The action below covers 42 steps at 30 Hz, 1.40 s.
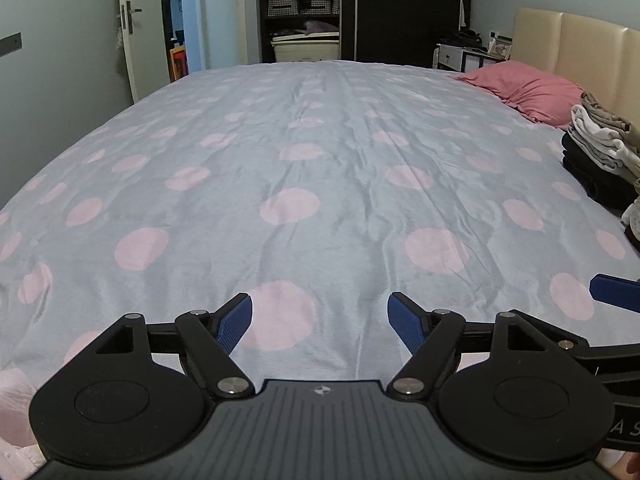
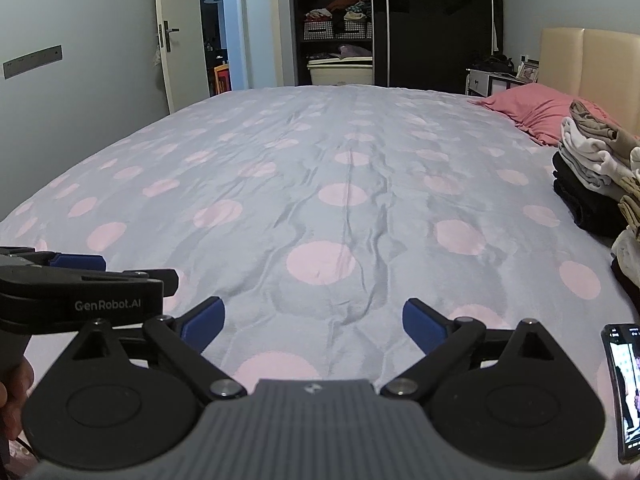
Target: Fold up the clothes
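A stack of folded clothes (image 1: 600, 148) in tan, white, grey and black sits on the bed's right side, also in the right wrist view as the clothes stack (image 2: 592, 172). My left gripper (image 1: 320, 322) is open over the spotted bed cover (image 1: 300, 168), nothing between its blue pads. My right gripper (image 2: 314, 326) is open too, empty, hovering low over the bed cover (image 2: 320, 184). A pale pink cloth (image 1: 14, 412) shows at the lower left corner under the left gripper. The left gripper's side (image 2: 80, 284) shows in the right wrist view at left.
A pink pillow (image 1: 528, 88) lies by the beige headboard (image 1: 580, 52). A phone (image 2: 624, 392) rests on the bed at the lower right. Behind the bed stand a dark wardrobe (image 1: 360, 8), an open door (image 1: 136, 24) and a nightstand (image 1: 460, 56).
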Motion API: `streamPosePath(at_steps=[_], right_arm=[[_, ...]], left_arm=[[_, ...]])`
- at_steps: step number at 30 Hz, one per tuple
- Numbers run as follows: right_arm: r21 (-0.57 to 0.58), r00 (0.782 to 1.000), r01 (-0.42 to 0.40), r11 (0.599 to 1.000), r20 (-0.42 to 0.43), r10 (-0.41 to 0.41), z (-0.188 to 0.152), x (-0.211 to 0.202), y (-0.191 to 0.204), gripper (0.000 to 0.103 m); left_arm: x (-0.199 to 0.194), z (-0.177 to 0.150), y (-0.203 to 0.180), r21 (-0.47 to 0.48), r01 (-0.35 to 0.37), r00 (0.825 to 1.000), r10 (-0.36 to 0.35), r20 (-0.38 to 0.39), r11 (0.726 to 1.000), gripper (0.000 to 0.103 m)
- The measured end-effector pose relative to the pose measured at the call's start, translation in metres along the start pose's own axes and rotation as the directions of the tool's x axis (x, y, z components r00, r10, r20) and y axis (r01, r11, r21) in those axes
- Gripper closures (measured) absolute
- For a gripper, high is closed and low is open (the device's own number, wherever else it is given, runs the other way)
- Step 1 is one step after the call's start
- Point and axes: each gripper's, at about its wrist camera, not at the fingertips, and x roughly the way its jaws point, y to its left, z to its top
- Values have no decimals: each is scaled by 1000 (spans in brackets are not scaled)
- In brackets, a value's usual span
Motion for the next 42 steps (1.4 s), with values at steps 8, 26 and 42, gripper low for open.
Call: streamPosePath(at_steps=[8, 26, 42], right_arm=[[-30, 999, -1, 1000, 39, 2, 4, -9, 9, 6], [-46, 997, 8, 999, 73, -5, 4, -23, 7, 6], [-42, 998, 14, 999, 61, -12, 2, -23, 3, 5]], left_arm=[[-9, 3, 8, -13, -8, 1000, 8, 29, 1000, 29], [-24, 7, -1, 6, 25, 998, -25, 64, 1000, 29], [-23, 7, -11, 22, 20, 998, -21, 63, 1000, 26]])
